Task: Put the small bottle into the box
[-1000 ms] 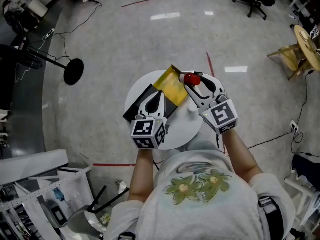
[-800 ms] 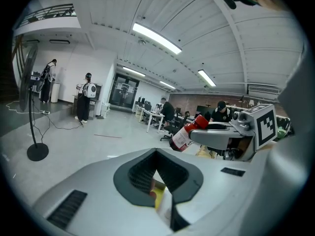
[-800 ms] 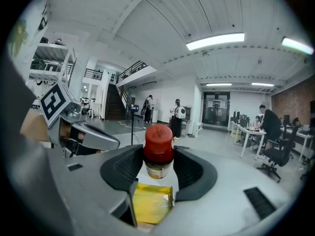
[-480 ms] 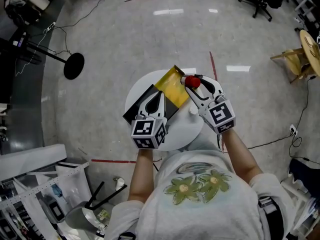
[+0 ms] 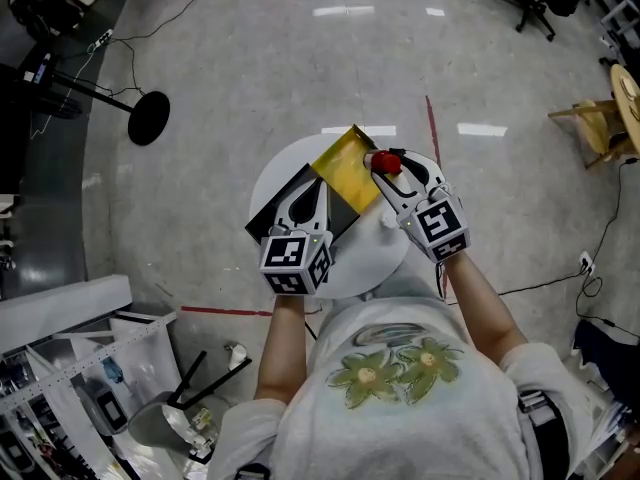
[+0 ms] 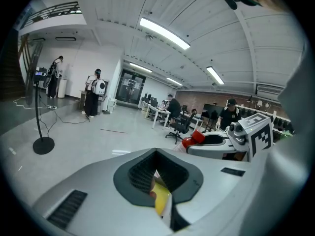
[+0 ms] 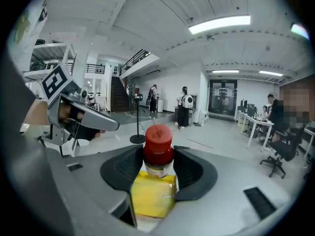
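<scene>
On the round white table [image 5: 368, 260] lies a black box [image 5: 283, 198] with a yellow flap [image 5: 348, 173] raised at its far end. My left gripper [image 5: 317, 188] is shut on the box's edge; in the left gripper view a yellow and white strip sits pinched between its fingertips [image 6: 160, 195]. My right gripper [image 5: 392, 171] is shut on the small bottle [image 5: 385, 162], which has a red cap. In the right gripper view the bottle [image 7: 158, 151] stands upright between the pads, with the yellow flap [image 7: 153, 198] just below it. The bottle's body is mostly hidden.
A small white object [image 5: 385, 220] lies on the table under the right gripper. A black round-base stand [image 5: 148, 118] is on the floor at the left. A wooden chair [image 5: 600, 118] stands at the right, and racks with clutter [image 5: 90, 388] at the lower left.
My right gripper has sunk a little with the bottle, closer to the yellow flap. The left gripper has stayed on the box with only a slight shift.
</scene>
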Demonstrator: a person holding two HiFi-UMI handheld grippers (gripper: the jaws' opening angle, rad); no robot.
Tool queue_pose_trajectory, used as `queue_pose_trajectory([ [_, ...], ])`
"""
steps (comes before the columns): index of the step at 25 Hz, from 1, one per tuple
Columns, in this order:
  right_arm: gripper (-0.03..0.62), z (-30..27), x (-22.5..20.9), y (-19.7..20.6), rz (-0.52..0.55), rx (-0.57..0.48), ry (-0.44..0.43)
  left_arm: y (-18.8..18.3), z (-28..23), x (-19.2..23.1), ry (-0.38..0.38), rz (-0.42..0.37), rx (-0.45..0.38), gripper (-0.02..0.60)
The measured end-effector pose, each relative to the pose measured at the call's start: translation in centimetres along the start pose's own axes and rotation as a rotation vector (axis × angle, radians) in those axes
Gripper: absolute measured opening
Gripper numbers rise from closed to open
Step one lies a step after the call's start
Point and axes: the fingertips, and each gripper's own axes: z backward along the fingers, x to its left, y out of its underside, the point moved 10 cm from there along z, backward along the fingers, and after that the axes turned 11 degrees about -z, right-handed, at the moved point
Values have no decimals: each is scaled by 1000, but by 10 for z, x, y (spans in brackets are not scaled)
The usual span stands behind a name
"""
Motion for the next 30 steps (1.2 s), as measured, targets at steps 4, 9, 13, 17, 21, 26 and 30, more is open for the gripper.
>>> queue_pose_trajectory([
  [4, 201, -10, -4, 7, -1, 26, -15, 2, -5, 3, -5, 3, 11, 0],
  [9, 201, -17, -11, 12, -2, 52, -32, 1, -10, 3, -16, 8, 23, 1],
  [13, 201, -26, -13, 17, -2, 72, -40, 4, -11, 7, -24, 13, 33, 0],
  [17, 201, -35, -16, 23, -5, 92, -46, 6, -14, 10, -29, 12, 45, 2],
  [21, 201, -43, -18, 29, -9, 115, -52, 7, -16, 13, -34, 15, 57, 2],
  [26, 201, -53, -21, 38, -14, 144, -63, 10, -20, 17, -43, 19, 69, 2],
  [30, 201, -59, -24, 45, -12, 166, -66, 11, -22, 19, -49, 22, 76, 2],
])
